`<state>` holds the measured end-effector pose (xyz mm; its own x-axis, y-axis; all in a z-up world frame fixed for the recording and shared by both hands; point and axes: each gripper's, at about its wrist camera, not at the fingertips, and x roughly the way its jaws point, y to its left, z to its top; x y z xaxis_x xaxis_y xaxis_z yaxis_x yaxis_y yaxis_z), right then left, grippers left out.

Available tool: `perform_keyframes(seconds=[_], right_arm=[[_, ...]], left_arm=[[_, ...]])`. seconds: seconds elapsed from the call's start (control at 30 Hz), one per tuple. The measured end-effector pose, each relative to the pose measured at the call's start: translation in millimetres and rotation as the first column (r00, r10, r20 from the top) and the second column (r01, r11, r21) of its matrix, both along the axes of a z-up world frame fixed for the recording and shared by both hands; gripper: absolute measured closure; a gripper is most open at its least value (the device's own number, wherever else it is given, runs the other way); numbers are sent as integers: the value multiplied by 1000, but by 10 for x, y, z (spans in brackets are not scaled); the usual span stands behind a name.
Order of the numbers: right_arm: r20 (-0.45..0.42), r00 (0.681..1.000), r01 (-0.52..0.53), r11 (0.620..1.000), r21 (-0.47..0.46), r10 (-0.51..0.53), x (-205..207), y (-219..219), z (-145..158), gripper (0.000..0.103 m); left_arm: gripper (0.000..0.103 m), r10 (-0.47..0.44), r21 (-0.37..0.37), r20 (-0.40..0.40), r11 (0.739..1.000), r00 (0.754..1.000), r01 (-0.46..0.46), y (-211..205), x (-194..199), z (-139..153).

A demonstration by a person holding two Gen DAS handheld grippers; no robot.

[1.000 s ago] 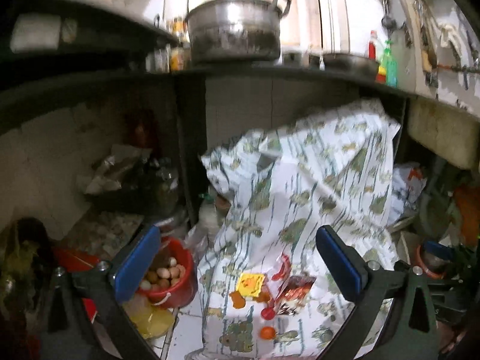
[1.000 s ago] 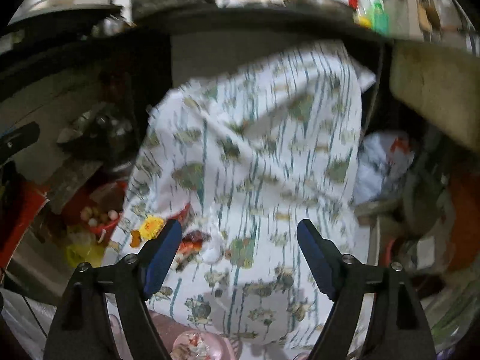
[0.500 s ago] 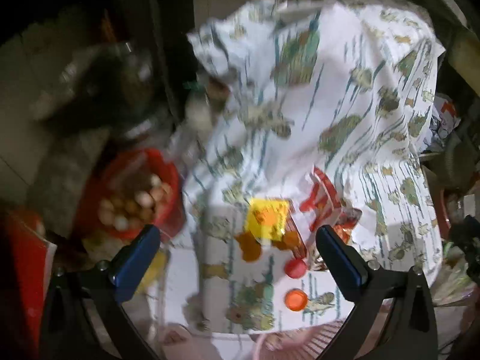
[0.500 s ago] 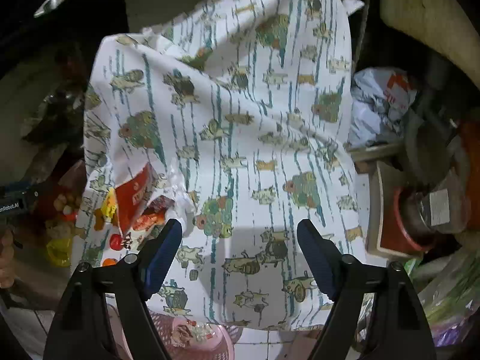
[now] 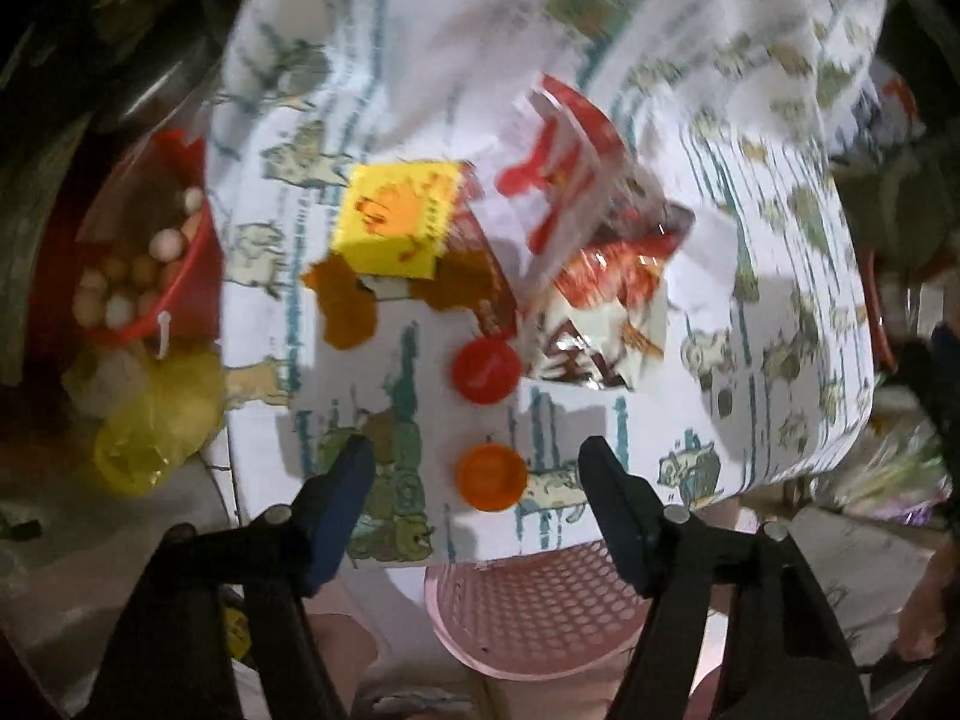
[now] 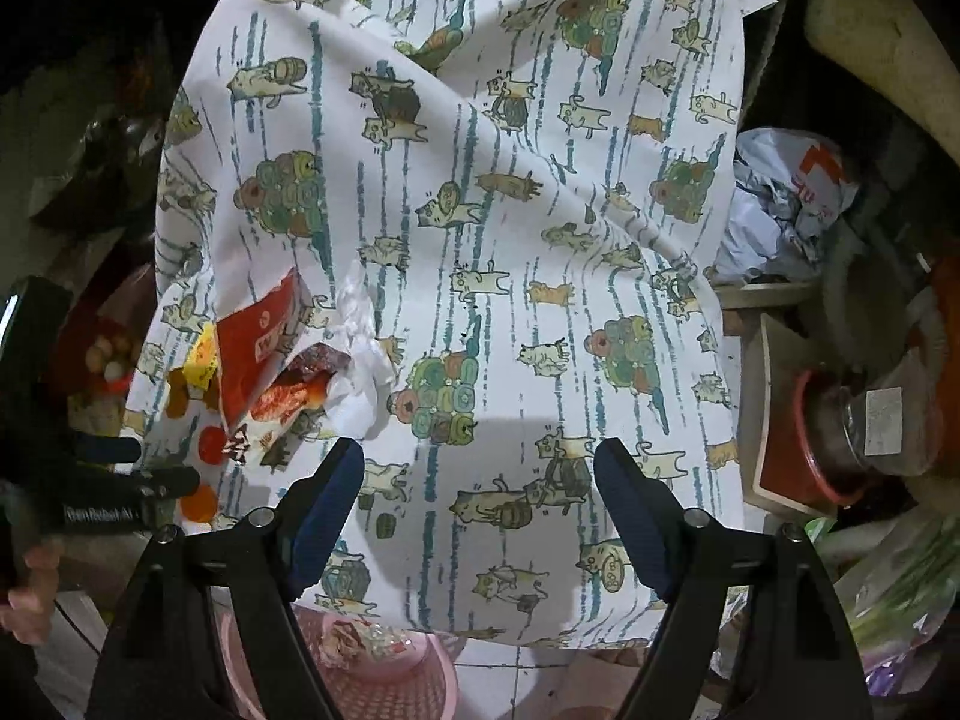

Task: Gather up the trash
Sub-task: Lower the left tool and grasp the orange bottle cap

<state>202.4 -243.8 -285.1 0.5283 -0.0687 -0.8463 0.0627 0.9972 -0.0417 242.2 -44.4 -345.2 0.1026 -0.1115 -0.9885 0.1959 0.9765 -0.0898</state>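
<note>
Orange cap [image 5: 491, 477] lies between the closing left tongs [image 5: 477, 480], untouched; right tongs [image 6: 479, 483] gape empty.

Between the closing jaws of the left claw [image 5: 477, 483], untouched, lies a cap [image 5: 491, 477] on the cloth [image 5: 750, 276]. Just ahead lies a second cap [image 5: 486, 370]; beyond it the wrappers [image 5: 591, 240] (piled together), a packet [image 5: 399, 219] to their left. The basket [image 5: 534, 612] sits under the claw, a bowl [image 5: 144, 276] far left.

Left gripper [image 5: 477, 474]: pointing steeply down, jaws closing, pads touching nothing. Right gripper [image 6: 477, 474]: tilted downward, jaws wide apart, nothing gripped.
</note>
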Motion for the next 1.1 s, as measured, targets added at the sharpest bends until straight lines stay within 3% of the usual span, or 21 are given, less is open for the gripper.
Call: perform_keyframes(seconds=[0.07, 0.23, 0.37, 0.5, 0.53, 0.57, 0.6, 0.87, 1.0, 1.07, 1.1], right_arm=[[-3, 1000, 5, 1000, -1, -5, 4, -27, -1, 22], [-25, 999, 37, 999, 32, -36, 13, -144, -15, 22], [-71, 996, 59, 994, 88, -53, 29, -230, -64, 22], [-89, 994, 79, 990, 118, -68, 30, -267, -96, 22], [-88, 993, 82, 991, 109, -72, 27, -267, -100, 22], [-87, 993, 83, 991, 102, -74, 31, -268, -103, 22], [-87, 993, 84, 992, 95, -76, 32, -266, -106, 22], [-100, 992, 91, 989, 112, -80, 57, -248, -129, 22], [-99, 993, 78, 991, 107, -68, 77, -171, -130, 22], [-102, 993, 70, 992, 104, -59, 87, -128, -144, 22], [-106, 993, 65, 993, 100, -54, 90, -99, -155, 22]], left_arm=[[39, -7, 15, -21, 1000, 1000, 7, -30, -17, -86], [65, -34, 44, -42, 998, 999, 36, -97, -63, -186], [66, -35, 74, -35, 997, 999, 38, -121, -98, -220], [67, -34, 51, -47, 998, 998, 37, -116, -102, -248], [78, -44, 51, -40, 998, 998, 46, -122, -108, -257], [80, -57, 54, -32, 997, 998, 59, -133, -104, -250], [94, -71, 61, -24, 996, 997, 72, -155, -115, -244], [94, -48, 9, 61, 999, 997, 47, -131, -115, -16], [94, -39, -37, 67, 998, 997, 42, -70, -89, 90], [88, -40, -46, 33, 998, 999, 41, -44, -78, 63], [72, -39, -48, 17, 998, 999, 40, -43, -78, 34]])
